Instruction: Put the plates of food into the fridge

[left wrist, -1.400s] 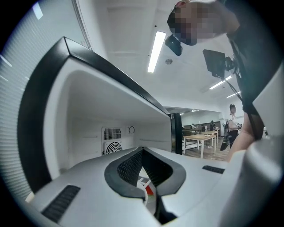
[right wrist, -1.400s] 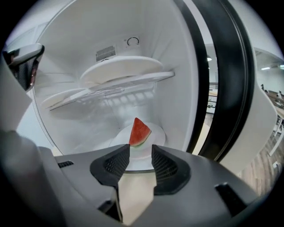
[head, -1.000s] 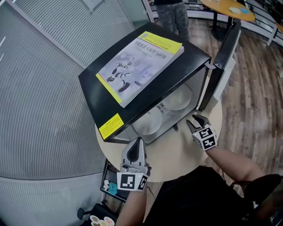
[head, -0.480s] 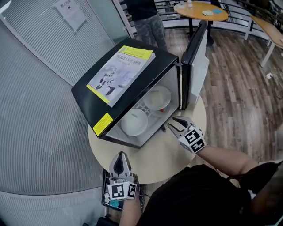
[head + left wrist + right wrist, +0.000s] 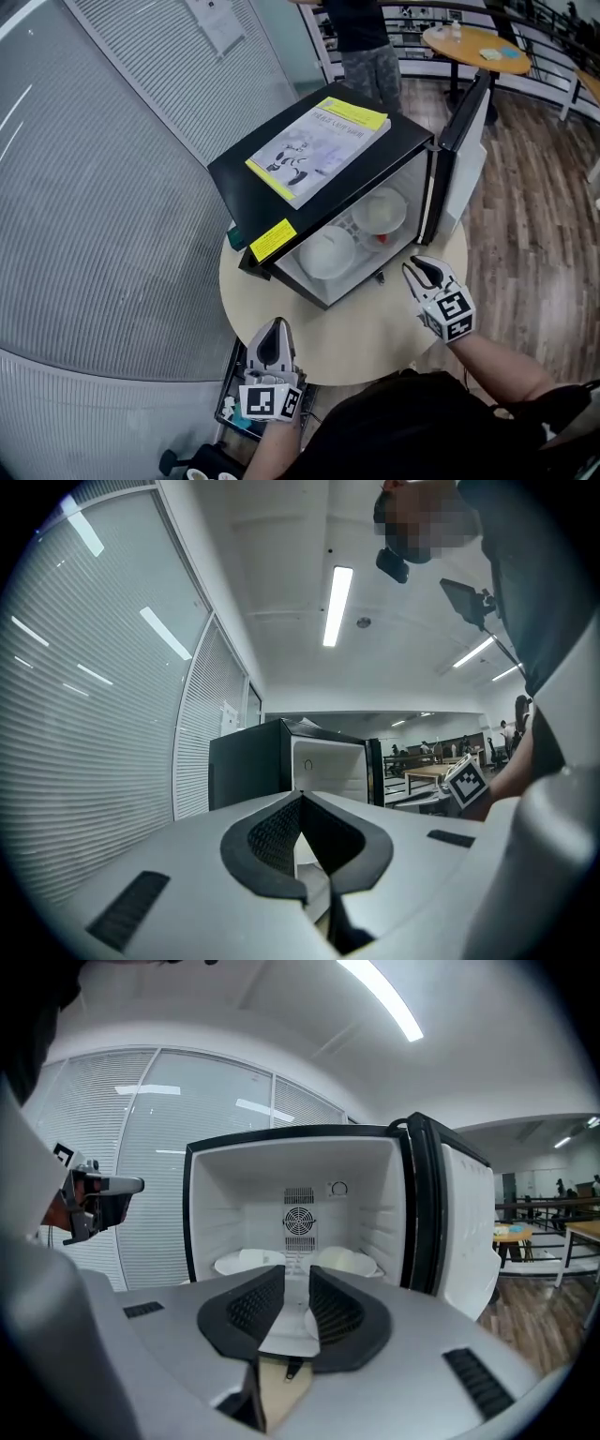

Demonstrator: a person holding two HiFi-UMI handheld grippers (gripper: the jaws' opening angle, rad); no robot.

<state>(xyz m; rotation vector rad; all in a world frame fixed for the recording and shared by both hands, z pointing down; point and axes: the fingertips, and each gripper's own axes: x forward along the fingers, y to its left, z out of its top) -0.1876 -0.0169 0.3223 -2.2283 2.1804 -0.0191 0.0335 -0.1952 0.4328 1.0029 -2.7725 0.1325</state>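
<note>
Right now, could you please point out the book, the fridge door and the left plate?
book [image 5: 323,145]: head view, middle of its cover.
fridge door [image 5: 464,1232]: right gripper view, white inner lining.
left plate [image 5: 328,253]: head view, its centre.

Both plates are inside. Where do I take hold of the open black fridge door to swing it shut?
Take the white-lined black fridge door at its free vertical edge, farthest from the hinge, coming from the right, behind its outer face. It stands swung wide open and shows no handle on this side, so that far edge likely gives the most leverage.
</note>
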